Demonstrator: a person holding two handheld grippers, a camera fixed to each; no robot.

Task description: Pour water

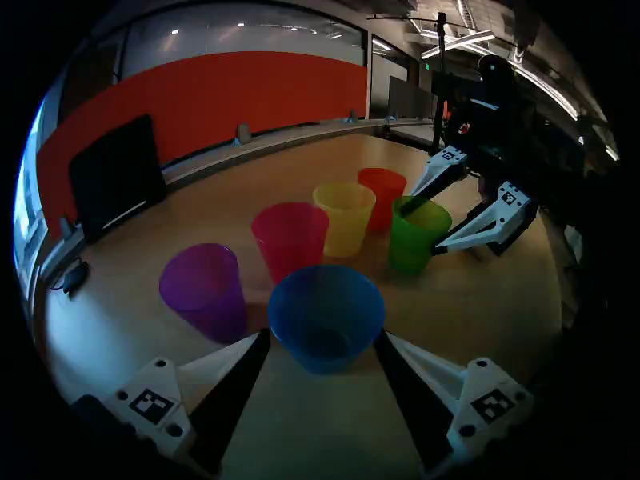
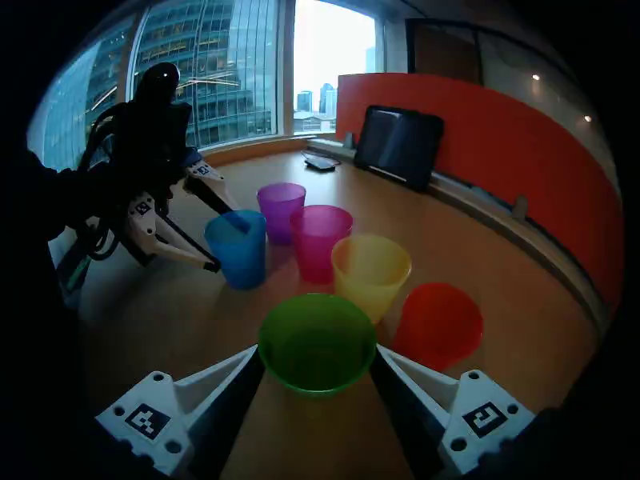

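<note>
Dim light here, and the far edges sink into shadow. In the left gripper view the left gripper (image 1: 320, 340) has its two fingers spread wide, one on each side of the blue cup (image 1: 326, 316), tips right at its walls. Whether they press or merely flank it, I cannot tell. Same story in the right gripper view: the right gripper (image 2: 317, 356) is splayed around the green cup (image 2: 318, 342), fingers close against its rim, contact unclear. Both cups stand upright on the wooden table (image 1: 496, 312). Water? The cups are tinted and dark inside, so I cannot make out whether any holds some.

Seen from across the table, each gripper has one finger slipping behind its cup, partly hidden, and the hands holding them are too dark to make out.

The right gripper view brings in windows (image 2: 208, 72) with towers outside; the left gripper view looks the other way, up to ceiling light strips (image 1: 456, 44). Both catch the orange wall (image 1: 240, 96) and a dark screen (image 1: 116, 172) leaning at it.

The count: six cups, one per colour, with a purple cup (image 1: 204, 292), pink cup (image 1: 290, 238), yellow cup (image 1: 344, 216) and red cup (image 1: 382, 196) bunched close with the blue and green. Two grippers, one screen, one small dark object (image 1: 74, 276) near the table's edge.
</note>
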